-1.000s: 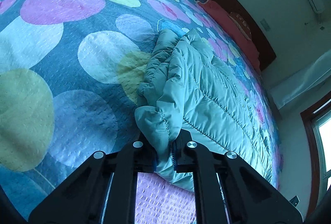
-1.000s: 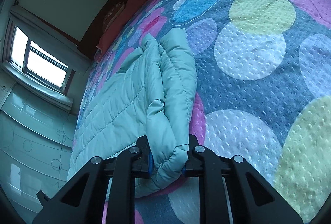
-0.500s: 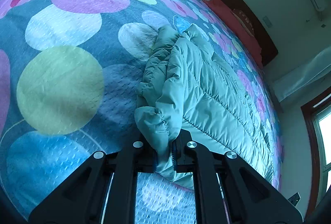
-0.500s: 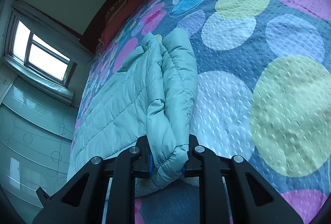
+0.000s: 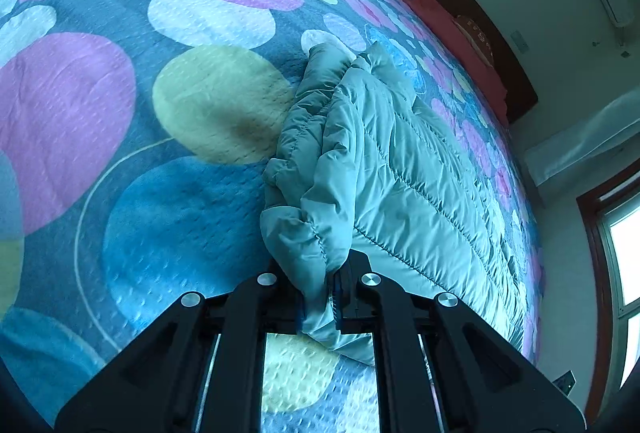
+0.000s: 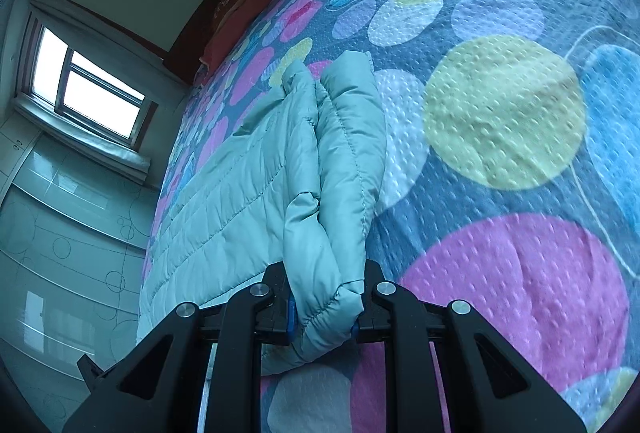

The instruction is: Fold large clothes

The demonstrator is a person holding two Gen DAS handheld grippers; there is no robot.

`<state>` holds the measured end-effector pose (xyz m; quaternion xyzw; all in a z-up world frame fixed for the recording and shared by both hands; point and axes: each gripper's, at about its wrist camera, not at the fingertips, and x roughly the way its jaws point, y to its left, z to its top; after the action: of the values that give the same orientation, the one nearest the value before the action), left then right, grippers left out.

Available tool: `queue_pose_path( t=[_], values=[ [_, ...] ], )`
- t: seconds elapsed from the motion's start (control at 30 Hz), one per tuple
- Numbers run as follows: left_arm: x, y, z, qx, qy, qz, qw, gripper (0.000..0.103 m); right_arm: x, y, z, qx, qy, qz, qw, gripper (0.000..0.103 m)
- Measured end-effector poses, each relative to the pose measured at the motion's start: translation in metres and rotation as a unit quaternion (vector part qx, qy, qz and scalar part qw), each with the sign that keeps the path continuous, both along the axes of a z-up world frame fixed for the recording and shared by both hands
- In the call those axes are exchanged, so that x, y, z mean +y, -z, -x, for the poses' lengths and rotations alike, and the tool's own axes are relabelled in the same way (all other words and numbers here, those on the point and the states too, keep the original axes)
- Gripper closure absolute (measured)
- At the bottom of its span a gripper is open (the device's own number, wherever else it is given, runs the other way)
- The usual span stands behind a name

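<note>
A pale green quilted jacket (image 5: 400,173) lies spread over the bed, its near edge bunched and lifted. My left gripper (image 5: 320,297) is shut on a thick fold of that edge, the padding squeezed between the black fingers. In the right wrist view the same jacket (image 6: 248,193) stretches toward the window side, and my right gripper (image 6: 326,307) is shut on another doubled, puffy fold at its near corner. A rolled sleeve or side panel (image 6: 352,137) runs up from the right grip along the jacket's edge.
The bedspread (image 5: 120,113) with big coloured circles covers the whole bed. A red pillow (image 5: 460,29) lies against the dark headboard at the far end. A window (image 6: 88,89) and glossy wardrobe doors (image 6: 60,233) stand beyond the bed's far side.
Both grippers have carried the jacket's gripped edge across the bed; the bedspread's circles have slid past under them. Both grips on the folds are unchanged.
</note>
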<state>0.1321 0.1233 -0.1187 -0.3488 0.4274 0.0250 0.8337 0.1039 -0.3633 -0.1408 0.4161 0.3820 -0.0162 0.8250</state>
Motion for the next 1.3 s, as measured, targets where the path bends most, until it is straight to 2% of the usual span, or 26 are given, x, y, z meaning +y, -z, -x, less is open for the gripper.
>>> queue_pose_path(
  t=[0.3,0.47,0.73,0.83,0.97,1.13,1.3],
  values=[
    [0.009,-0.002,0.039,0.002,0.006,-0.003,1.0000,0.094,0.009,0.001,0.037,0.006,-0.010,-0.010,1.000,0.085],
    [0.008,0.002,0.042,0.005,0.013,-0.013,0.9998,0.090,0.009,0.005,0.036,0.011,-0.015,-0.011,1.000,0.083],
    [0.022,0.002,0.052,0.011,-0.009,-0.030,0.9994,0.064,0.000,0.009,0.053,0.015,0.004,-0.011,1.000,0.067],
    [0.030,0.004,0.057,0.014,-0.015,-0.032,0.9993,0.058,-0.007,0.010,0.061,0.017,0.013,-0.010,1.000,0.063],
    [0.038,0.004,0.063,0.015,-0.021,-0.036,0.9990,0.057,-0.018,0.011,0.072,0.018,0.024,-0.013,0.999,0.062],
    [0.038,-0.002,0.064,0.019,-0.009,-0.081,0.9965,0.051,-0.025,0.006,0.078,0.021,0.032,0.003,0.999,0.062],
    [0.030,-0.013,0.063,0.019,0.015,-0.146,0.9890,0.050,-0.023,-0.005,0.077,0.033,0.032,0.055,0.997,0.062]
  ],
)
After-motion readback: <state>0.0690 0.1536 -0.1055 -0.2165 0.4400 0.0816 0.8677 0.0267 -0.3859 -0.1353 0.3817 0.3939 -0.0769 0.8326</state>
